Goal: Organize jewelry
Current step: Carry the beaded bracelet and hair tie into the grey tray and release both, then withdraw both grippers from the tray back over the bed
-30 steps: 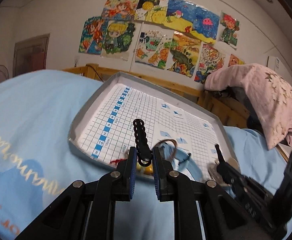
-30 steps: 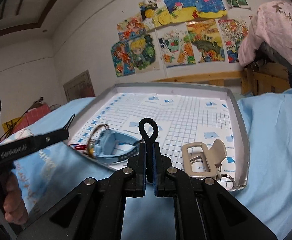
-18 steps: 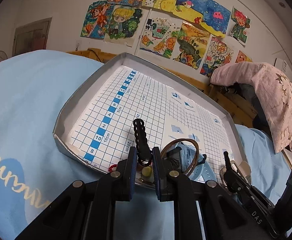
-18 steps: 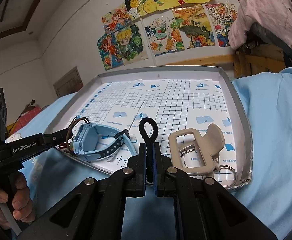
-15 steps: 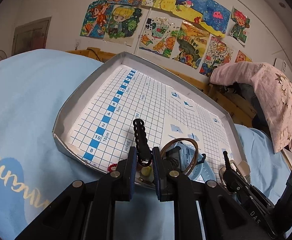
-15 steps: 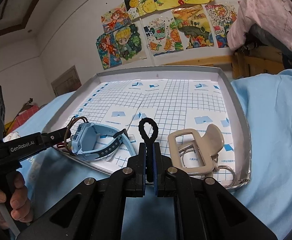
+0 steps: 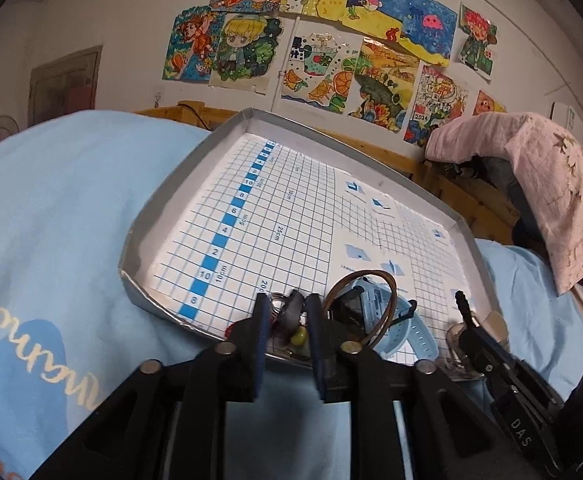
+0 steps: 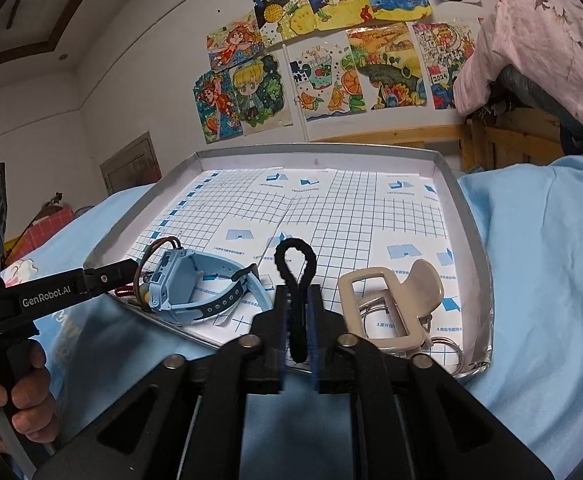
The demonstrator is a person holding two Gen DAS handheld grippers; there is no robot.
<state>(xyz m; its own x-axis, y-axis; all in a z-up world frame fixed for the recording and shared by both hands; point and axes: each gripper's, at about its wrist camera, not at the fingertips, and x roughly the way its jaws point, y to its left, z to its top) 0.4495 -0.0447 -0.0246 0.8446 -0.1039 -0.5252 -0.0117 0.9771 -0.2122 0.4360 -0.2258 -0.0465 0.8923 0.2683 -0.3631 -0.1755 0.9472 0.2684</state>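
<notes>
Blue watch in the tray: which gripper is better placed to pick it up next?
Probably left. The left gripper sits at the tray near rim, right beside the watch, though a blurred object lies between its fingers. The right gripper is shut on a black loop, so it is occupied.

A home bedroom: children's drawings (image 7: pixel 315 40) are taped across the upper wall, a bed in a pale blue sheet (image 7: pixel 51 208) fills the foreground, and a wooden frame (image 8: pixel 391 134) runs behind.
</notes>
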